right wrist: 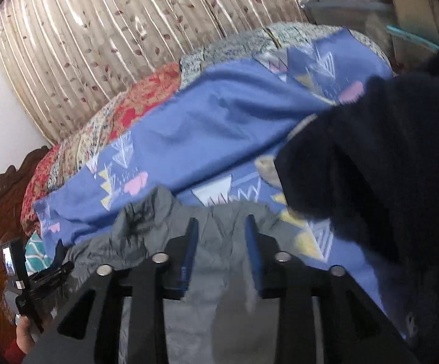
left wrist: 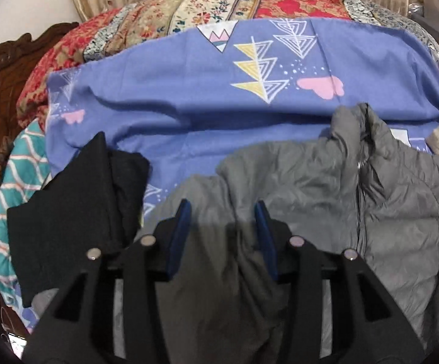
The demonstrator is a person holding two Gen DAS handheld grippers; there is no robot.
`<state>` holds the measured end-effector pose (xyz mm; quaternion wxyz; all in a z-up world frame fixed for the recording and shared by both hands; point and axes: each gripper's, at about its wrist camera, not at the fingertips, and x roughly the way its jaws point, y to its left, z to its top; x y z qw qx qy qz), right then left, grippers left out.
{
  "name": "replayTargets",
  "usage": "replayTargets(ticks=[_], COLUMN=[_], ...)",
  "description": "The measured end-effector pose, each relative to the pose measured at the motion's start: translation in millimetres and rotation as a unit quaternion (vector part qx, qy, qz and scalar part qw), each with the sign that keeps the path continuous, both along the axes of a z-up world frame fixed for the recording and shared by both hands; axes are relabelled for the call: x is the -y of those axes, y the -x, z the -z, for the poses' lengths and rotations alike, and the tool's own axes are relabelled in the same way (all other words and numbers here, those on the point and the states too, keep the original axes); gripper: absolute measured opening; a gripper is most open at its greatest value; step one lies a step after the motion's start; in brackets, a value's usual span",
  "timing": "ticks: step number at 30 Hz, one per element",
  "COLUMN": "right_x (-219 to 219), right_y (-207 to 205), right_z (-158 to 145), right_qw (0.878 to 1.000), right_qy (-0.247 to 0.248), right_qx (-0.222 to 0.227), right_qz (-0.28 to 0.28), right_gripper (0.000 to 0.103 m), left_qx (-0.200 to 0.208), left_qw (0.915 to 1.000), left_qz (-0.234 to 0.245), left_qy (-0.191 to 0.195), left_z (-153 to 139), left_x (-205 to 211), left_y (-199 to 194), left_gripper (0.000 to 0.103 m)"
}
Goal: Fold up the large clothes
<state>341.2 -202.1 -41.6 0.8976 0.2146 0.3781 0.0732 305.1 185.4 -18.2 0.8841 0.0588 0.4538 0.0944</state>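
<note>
Grey jacket (left wrist: pixel 310 206) fabric fills the near field of both views, lying beneath and between the parted blue pads. Your left gripper (left wrist: pixel 224 212) is open over the jacket's left part, pads astride the cloth but not pressing on it. Your right gripper (right wrist: pixel 221 227) is likewise open above a grey fold. The jacket lies rumpled on the blue sheet (left wrist: pixel 189 106), collar far, zip (left wrist: pixel 362 182) right of the left gripper. A black garment (left wrist: pixel 76 206) lies just left; a dark one (right wrist: pixel 386 166) lies right. Before folding, pinch matching edges, pull the jacket flat, and keep clear of both neighbours.
</note>
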Motion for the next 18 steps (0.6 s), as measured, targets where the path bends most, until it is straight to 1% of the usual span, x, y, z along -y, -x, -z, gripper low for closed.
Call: replayTargets(ticks=[2,5,6,7,8,9,10,12,14,15,17,18], right_x=[-16.5,-49.5,-60.3,-76.8,-89.4,-103.5,-112.4,-136.6,-146.5,-146.4,-135.9,-121.1], right_y=[26.8,73.0,86.9,108.2,124.7,141.7,152.5,181.9,191.6,189.5,176.8,163.5], right_z=[-8.2,-18.1,-19.0,-16.7,-11.3,-5.8,-0.9,20.3,40.3,52.4,70.1,80.4], right_qw=[0.999,0.992,0.990,0.986,0.981,0.976,0.972,0.962,0.957,0.957,0.961,0.965], right_qy=[0.012,0.006,0.006,0.007,0.005,0.006,0.010,0.035,0.046,0.051,0.091,0.125], right_qx=[0.004,0.010,0.010,0.004,-0.002,-0.010,-0.015,-0.033,-0.056,-0.074,-0.096,-0.108], right_qz=[-0.041,-0.122,-0.141,-0.168,-0.193,-0.219,-0.232,-0.268,-0.281,-0.277,-0.242,-0.202], right_gripper=[0.056,0.057,0.057,0.057,0.057,0.057,0.057,0.057,0.057,0.057,0.057,0.057], left_qx=[0.019,0.060,0.069,0.077,0.081,0.085,0.085,0.076,0.061,0.046,0.012,-0.012], left_qw=[0.9997,0.9977,0.9965,0.9952,0.9946,0.9932,0.9923,0.9914,0.9922,0.9934,0.9955,0.9958], left_qz=[0.013,0.028,0.037,0.044,0.046,0.054,0.061,0.080,0.089,0.089,0.074,0.051], left_qy=[0.006,0.017,0.029,0.041,0.047,0.058,0.065,0.070,0.063,0.056,0.059,0.074], left_z=[-11.6,-40.5,-49.3,-56.5,-60.1,-63.2,-63.2,-56.3,-42.7,-31.3,-10.2,3.7], left_x=[-3.5,-18.1,-26.5,-33.6,-37.9,-44.9,-49.4,-55.3,-57.4,-59.5,-68.6,-81.0], left_y=[18.9,63.6,85.3,108.2,120.9,145.4,162.9,200.9,228.7,242.0,258.0,266.7], left_gripper=[0.042,0.043,0.043,0.043,0.043,0.043,0.043,0.043,0.043,0.044,0.044,0.044])
